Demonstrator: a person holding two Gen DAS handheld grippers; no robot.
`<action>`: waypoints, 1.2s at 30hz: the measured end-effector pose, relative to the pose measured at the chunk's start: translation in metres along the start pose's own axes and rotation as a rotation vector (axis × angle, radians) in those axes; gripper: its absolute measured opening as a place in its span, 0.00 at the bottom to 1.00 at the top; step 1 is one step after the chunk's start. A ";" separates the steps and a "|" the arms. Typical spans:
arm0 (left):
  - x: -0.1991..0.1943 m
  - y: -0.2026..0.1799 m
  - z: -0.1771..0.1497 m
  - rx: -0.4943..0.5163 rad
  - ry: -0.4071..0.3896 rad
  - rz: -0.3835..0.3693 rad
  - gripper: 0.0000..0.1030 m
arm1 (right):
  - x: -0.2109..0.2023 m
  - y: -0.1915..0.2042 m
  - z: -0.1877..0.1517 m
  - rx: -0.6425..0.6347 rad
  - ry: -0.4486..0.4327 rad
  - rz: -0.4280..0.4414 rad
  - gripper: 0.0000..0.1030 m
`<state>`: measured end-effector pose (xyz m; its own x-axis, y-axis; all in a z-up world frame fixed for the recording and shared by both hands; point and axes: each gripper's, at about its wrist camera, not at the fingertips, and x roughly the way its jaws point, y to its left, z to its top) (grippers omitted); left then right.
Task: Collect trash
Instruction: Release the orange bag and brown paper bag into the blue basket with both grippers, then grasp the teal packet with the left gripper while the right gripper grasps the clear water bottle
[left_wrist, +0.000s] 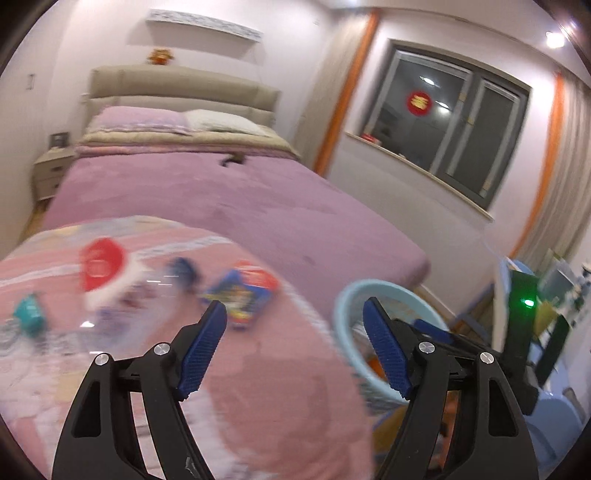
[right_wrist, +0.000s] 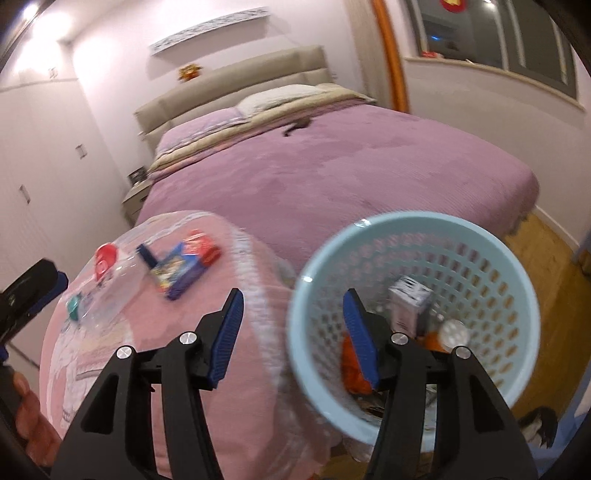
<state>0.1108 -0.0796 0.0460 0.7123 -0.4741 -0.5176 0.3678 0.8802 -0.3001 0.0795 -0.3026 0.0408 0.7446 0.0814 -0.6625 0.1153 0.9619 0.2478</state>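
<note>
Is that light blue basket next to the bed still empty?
No. In the right wrist view, the light blue basket already holds a small white box and something orange.

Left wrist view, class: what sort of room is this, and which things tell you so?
Most likely a home bedroom. A large bed with a padded headboard and pillow fills the room, a bedside cabinet stands next to it, and curtains hang by a dark window.
</note>
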 end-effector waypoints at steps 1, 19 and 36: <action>-0.006 0.012 0.001 -0.016 -0.009 0.030 0.72 | 0.001 0.009 0.000 -0.020 -0.001 0.009 0.52; -0.033 0.244 0.006 -0.416 0.019 0.485 0.72 | 0.043 0.167 0.013 -0.288 0.038 0.125 0.60; -0.002 0.231 -0.008 -0.257 0.092 0.476 0.72 | 0.122 0.232 0.022 -0.095 0.235 0.157 0.74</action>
<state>0.1897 0.1241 -0.0291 0.7047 -0.0353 -0.7087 -0.1484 0.9693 -0.1958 0.2114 -0.0749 0.0330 0.5746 0.2784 -0.7696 -0.0596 0.9521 0.2999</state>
